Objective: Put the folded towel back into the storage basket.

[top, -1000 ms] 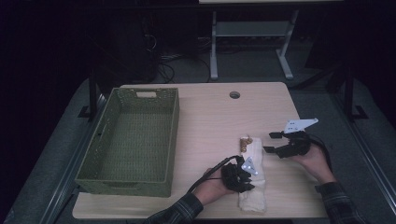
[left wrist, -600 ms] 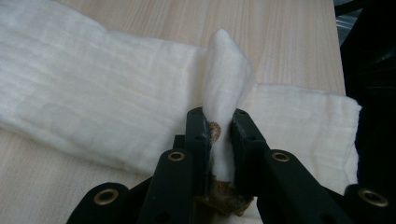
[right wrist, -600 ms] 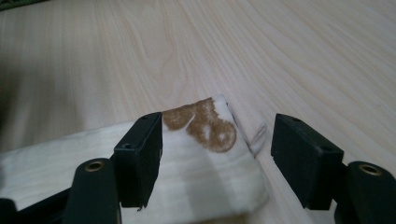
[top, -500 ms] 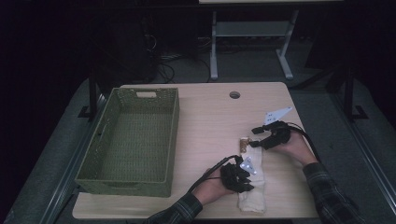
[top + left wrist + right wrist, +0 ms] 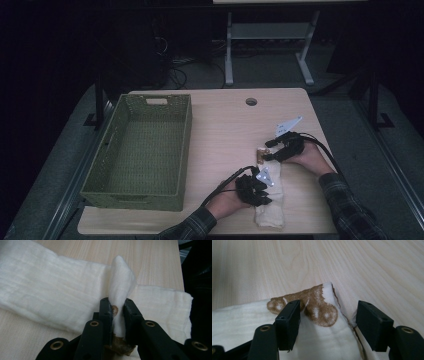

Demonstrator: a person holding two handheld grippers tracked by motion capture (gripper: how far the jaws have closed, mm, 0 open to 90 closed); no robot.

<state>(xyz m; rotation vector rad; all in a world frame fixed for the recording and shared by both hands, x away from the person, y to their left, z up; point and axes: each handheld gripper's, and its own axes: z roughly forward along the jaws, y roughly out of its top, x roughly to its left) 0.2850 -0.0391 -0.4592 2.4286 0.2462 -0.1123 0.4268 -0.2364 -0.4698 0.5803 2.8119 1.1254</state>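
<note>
One table (image 5: 220, 125), light wood, with one round hole (image 5: 251, 101) near the far edge. One green woven basket (image 5: 142, 150) on the left half, one handle slot visible in its far wall. One folded white cloth (image 5: 270, 200) near the front right edge, with a brown print (image 5: 317, 305) at its far corner. Two tools: left tool (image 5: 117, 312) clamped tight on one raised fold at the cloth's near part; right tool (image 5: 328, 320) just been narrowing, jaws apart, straddling the printed corner, pads not pressing it.
</note>
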